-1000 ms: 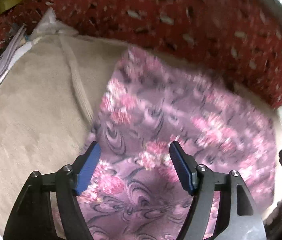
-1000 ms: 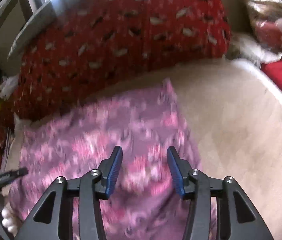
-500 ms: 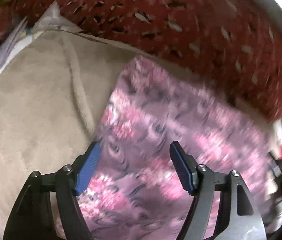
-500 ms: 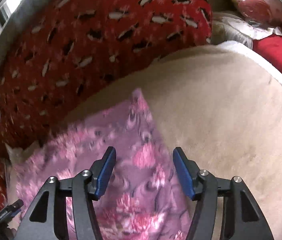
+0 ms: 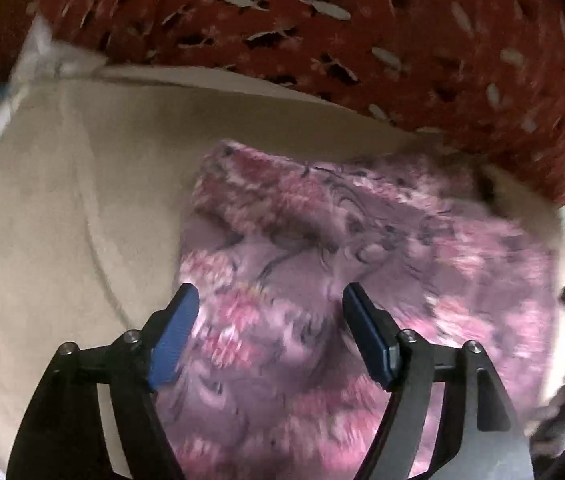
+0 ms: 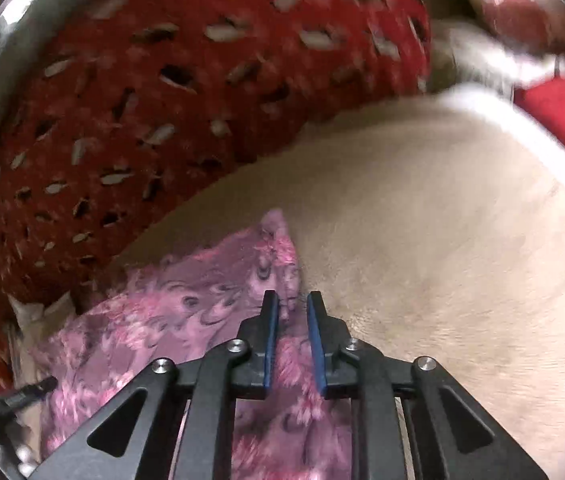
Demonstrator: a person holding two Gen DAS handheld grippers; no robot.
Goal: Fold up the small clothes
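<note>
Red patterned blanket [image 5: 362,40] behind beige plush bedcover [image 6: 442,220].

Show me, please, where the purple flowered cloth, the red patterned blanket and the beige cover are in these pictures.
purple flowered cloth [image 5: 362,248]: left wrist view, on its rumpled middle.
red patterned blanket [image 6: 142,92]: right wrist view, on its broad front face.
beige cover [image 6: 442,216]: right wrist view, on a bare stretch right of the cloth.

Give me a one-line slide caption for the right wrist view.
Right gripper closing on the purple floral cloth's edge atop a beige blanket.
</note>
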